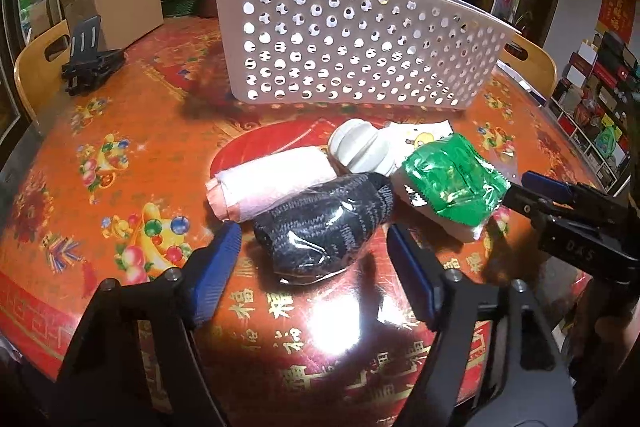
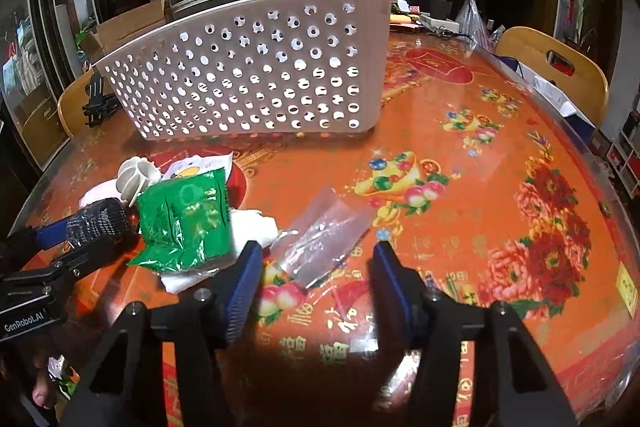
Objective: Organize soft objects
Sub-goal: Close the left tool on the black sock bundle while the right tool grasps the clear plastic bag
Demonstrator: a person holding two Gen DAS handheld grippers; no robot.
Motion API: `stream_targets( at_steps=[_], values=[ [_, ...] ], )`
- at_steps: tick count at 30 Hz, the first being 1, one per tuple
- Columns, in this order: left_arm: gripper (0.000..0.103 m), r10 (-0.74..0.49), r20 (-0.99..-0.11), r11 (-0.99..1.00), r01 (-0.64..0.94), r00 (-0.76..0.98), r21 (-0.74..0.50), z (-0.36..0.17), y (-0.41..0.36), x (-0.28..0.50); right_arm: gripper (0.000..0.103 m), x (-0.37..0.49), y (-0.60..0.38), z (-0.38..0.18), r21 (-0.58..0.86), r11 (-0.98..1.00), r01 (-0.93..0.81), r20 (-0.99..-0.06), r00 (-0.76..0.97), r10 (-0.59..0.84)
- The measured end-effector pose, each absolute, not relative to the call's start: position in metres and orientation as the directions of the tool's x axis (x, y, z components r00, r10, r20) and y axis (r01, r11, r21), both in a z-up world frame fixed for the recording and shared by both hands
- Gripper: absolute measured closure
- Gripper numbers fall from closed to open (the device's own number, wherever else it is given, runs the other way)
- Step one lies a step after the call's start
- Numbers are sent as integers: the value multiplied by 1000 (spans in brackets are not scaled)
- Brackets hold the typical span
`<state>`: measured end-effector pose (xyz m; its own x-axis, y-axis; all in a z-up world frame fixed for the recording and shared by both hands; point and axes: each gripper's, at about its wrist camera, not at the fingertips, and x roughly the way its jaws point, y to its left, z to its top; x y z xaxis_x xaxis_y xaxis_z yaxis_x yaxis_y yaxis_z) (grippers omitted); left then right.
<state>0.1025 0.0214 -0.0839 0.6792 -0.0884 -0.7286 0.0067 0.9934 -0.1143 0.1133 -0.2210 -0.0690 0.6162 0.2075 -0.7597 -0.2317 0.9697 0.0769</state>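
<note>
Black sock bundle (image 1: 326, 227) | long axis toward basket (image 1: 352, 43) | left tool (image 1: 316, 263) astride, unclenched | right tool (image 2: 316, 279) released

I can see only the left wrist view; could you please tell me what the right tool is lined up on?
Observer: A crumpled clear plastic bag lies on the table, to the right of the green packet and between the right tool's open fingers.
Operator: Are its pads gripping the bag?
Observer: No. Both blue pads stand off the bag, which lies flat and looks empty.
</note>
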Motion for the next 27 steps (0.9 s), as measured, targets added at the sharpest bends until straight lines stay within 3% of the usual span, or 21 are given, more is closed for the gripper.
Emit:
stream_targets(
  at_steps=[6, 11, 27],
  values=[
    [42, -95, -723, 994, 23, 684, -110, -86, 18, 104, 60, 115, -220, -69, 61, 969, -239, -759, 620, 201],
    [45, -100, -719, 994, 31, 688, -108, -86, 17, 103, 67, 114, -222, -70, 73, 967, -245, -752, 623, 215],
    [47, -106, -671, 992, 28, 734, -127, -71, 26, 87, 70, 99, -234, -53, 99, 963, -252, -710, 660, 246]
  ],
)
